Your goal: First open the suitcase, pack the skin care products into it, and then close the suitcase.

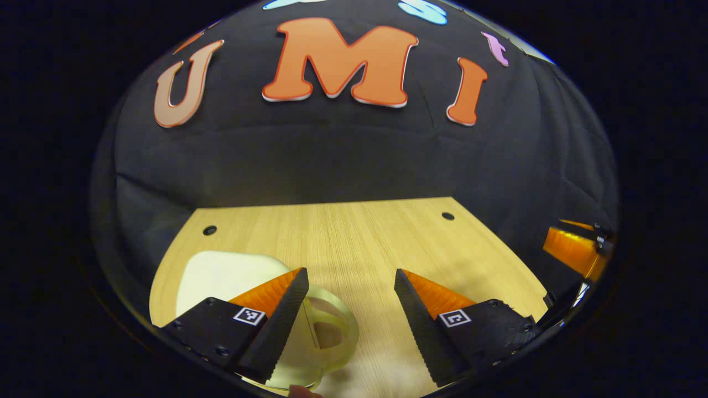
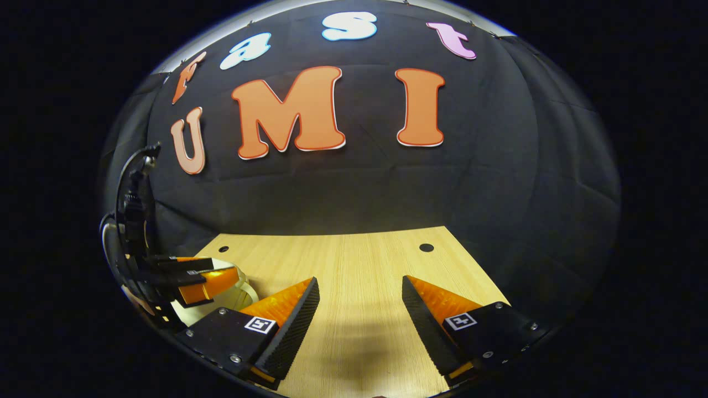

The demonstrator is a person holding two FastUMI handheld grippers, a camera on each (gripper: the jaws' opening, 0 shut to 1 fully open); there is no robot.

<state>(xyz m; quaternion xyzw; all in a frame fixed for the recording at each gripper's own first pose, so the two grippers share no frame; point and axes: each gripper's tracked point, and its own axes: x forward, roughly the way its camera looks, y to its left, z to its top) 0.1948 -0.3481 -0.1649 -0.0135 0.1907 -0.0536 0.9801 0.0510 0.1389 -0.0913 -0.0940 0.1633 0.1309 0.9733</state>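
The left gripper hovers with jaws apart just right of the pale suitcase, lid down, likely ready for its handle. Farther right of the suitcase, over bare tabletop, the right gripper waits, jaws apart.

Left tool and right tool both level, fingers spread wide apart, gripping nothing.

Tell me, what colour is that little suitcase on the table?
The suitcase is a pale creamy yellow-white, clearest in the left gripper view.
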